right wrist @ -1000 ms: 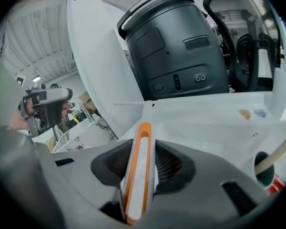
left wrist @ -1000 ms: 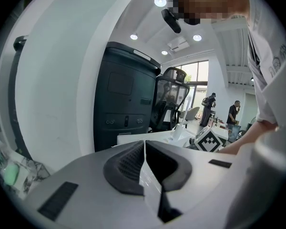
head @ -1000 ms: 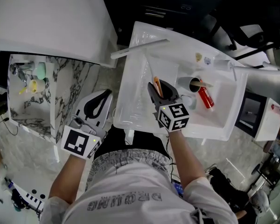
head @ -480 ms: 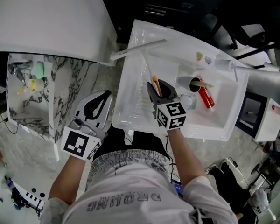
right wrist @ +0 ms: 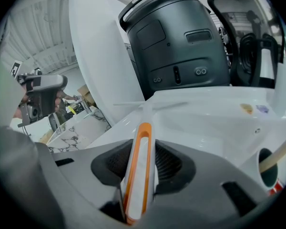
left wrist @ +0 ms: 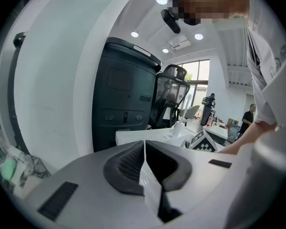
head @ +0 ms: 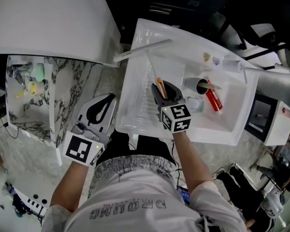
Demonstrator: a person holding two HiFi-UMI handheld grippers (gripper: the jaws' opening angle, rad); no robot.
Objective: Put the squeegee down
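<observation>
Right gripper (head: 163, 92) — tongs clamped on the orange-and-white handle of the squeegee (right wrist: 139, 161), held over the left compartment of the white sink (head: 135, 95). The blade reaches the sink's far-left corner; contact with the rim cannot be confirmed. The right compartment holds a grey cup (head: 199, 86) with a pale stick in it, a red bottle (head: 213, 100) just beside it and a small clear cup (head: 195, 105) near. Left gripper (left wrist: 144, 159) — tongs closed, nothing between them, off the sink's left edge.
</observation>
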